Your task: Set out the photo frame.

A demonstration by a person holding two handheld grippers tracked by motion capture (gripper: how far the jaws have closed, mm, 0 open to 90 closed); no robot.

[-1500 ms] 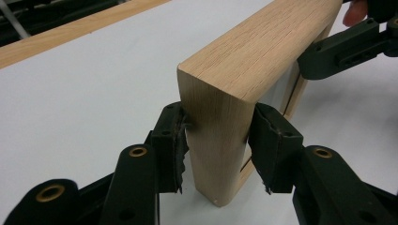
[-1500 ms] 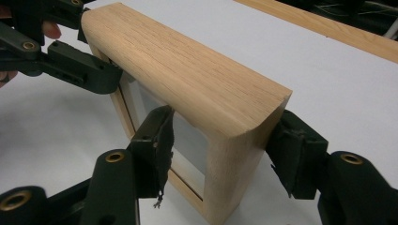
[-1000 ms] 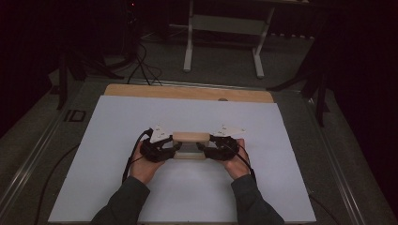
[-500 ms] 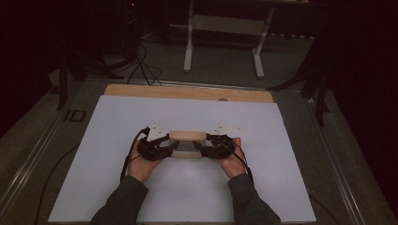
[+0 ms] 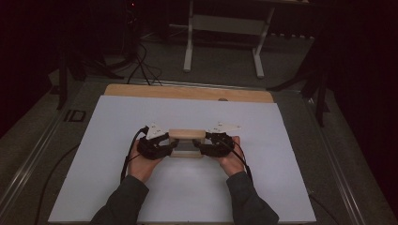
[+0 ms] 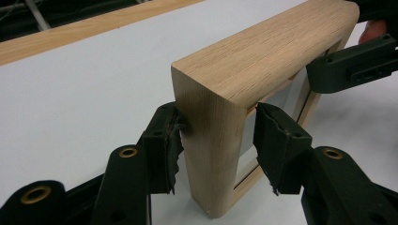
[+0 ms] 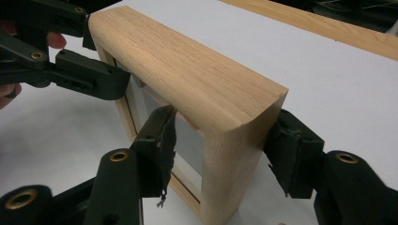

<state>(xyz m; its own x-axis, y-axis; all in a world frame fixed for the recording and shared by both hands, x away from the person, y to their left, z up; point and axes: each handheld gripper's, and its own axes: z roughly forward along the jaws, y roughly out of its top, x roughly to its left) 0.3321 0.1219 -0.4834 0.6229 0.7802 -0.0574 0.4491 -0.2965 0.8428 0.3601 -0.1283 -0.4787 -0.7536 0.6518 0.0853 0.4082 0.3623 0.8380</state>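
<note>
i have the wooden frame (image 5: 187,142) standing upright on its long edge on the white table cover (image 5: 117,117), a little nearer my side than the middle, and i hold it by both short ends. as far as i can judge, the pick-up part is done: both tools are on it and it looks steadied between them. what is left, i'd guess, is to carry it or lay it down somewhere; nothing on the table shows me where.

starting at the left: my left hand (image 5: 141,161) comes in from the bottom with the forearm angled up and inward, palm wrapped under the left gripper (image 5: 170,146). in the left gripper view that gripper (image 6: 217,140) straddles the frame's (image 6: 263,61) end post, the outer pad pressed against the wood, the inner jaw reaching into the frame's opening. there looks to be a slight gap at that inner pad, so i can't tell whether it is truly clamped or only closing.

moving right across the frame's rounded top rail to my right hand (image 5: 231,158), which mirrors the left, forearm angled inward. the right gripper (image 5: 202,147) sits at the other end post. in the right gripper view it (image 7: 220,154) brackets the post (image 7: 187,84) from both faces, pads close to the wood; again i can't say for sure that it is squeezing.
</note>
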